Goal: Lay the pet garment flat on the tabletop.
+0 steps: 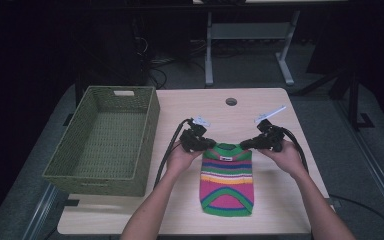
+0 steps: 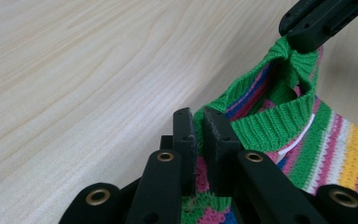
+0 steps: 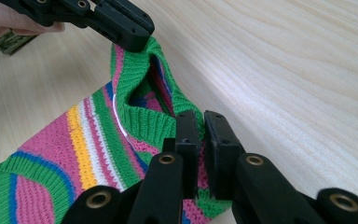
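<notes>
A small striped knitted sweater (image 1: 227, 183) in pink, green, yellow, white and blue lies flat on the wooden table (image 1: 260, 110), its green collar toward the far side. My left gripper (image 1: 211, 144) is shut on the sweater's left shoulder (image 2: 200, 122), beside the collar. My right gripper (image 1: 243, 145) is shut on the right shoulder (image 3: 200, 122). In the left gripper view the right gripper's black jaws pinch the green collar edge (image 2: 289, 53) at the top right. The right gripper view has the left gripper (image 3: 137, 42) at the top left, holding the other corner.
A green woven basket (image 1: 105, 142) with nothing in it stands on the table's left side. A round cable hole (image 1: 231, 101) sits near the far edge. Table legs and cables stand on the dark floor beyond.
</notes>
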Available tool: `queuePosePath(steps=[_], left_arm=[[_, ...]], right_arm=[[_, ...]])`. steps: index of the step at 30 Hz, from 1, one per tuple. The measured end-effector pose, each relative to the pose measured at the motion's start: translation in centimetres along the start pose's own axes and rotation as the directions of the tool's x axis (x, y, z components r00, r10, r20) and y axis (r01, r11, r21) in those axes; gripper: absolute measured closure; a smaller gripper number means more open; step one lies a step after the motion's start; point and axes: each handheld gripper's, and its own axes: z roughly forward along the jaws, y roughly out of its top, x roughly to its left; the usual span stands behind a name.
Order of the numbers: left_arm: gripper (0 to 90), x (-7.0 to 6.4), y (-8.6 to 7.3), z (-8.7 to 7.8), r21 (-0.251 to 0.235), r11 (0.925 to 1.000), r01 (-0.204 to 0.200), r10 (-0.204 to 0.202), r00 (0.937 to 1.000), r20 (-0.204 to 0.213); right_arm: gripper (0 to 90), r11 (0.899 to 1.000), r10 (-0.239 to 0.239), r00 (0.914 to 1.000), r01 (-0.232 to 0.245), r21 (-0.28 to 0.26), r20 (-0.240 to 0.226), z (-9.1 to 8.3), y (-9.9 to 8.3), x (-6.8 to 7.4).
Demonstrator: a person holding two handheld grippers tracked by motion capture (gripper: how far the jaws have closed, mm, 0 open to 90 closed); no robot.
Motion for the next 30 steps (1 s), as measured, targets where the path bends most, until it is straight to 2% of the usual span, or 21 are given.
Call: queuePosePath(steps=[4,5,8,13,17,19,22,26,28,30], left_arm=[[81.1,0.7,0.0,0.5,-0.008,0.9996,0.028,-0.028,0.9996,-0.008],[79.3,0.9,0.1,0.6,-0.008,0.999,0.044,-0.044,0.999,-0.01],[73.6,1.4,0.5,0.4,-0.015,0.9981,0.059,-0.06,0.9979,-0.026],[72.0,1.7,0.8,0.1,-0.033,0.9977,0.059,-0.06,0.9977,-0.032],[69.8,1.4,0.5,0.3,-0.006,0.998,0.063,-0.063,0.998,-0.009],[69.6,1.0,0.3,0.4,-0.004,0.9986,0.052,-0.052,0.9987,-0.001],[71.5,0.0,-0.3,0.5,0.04,0.9992,0.009,-0.01,0.9999,0.012],[72.9,-1.2,-1.2,0.3,0.084,0.9954,-0.045,0.043,0.9987,0.029],[73.2,-1.3,-1.6,0.1,0.108,0.9918,-0.069,0.065,0.9972,0.038],[73.0,-1.6,-1.9,0.0,0.101,0.9928,-0.066,0.063,0.9975,0.032]], right_arm=[[81.3,1.0,0.018,0.9998,-0.018,-0.002,0.004,0.4,0.1,-0.6],[80.8,1.0,0.025,0.9997,-0.025,-0.005,-0.002,0.5,0.2,-0.8],[79.0,0.999,0.039,0.9992,-0.039,-0.014,0.006,0.6,0.3,-1.3],[74.7,0.998,0.057,0.9983,-0.057,-0.014,0.011,0.8,0.5,-1.8],[71.6,0.998,0.059,0.998,-0.059,-0.008,0.02,0.8,0.4,-1.9],[72.3,0.999,0.054,0.9983,-0.054,0.001,0.021,0.7,0.2,-1.7],[75.5,0.999,0.029,0.9995,-0.029,0.017,0.012,0.5,-0.4,-1.1],[75.7,0.999,0.002,1.0,-0.001,0.036,-0.004,0.2,-1.3,-0.1],[75.6,0.999,-0.009,0.9998,0.01,0.046,-0.016,0.1,-2.0,0.5],[74.2,0.998,-0.019,0.9997,0.02,0.052,-0.016,0.1,-2.5,1.0]])
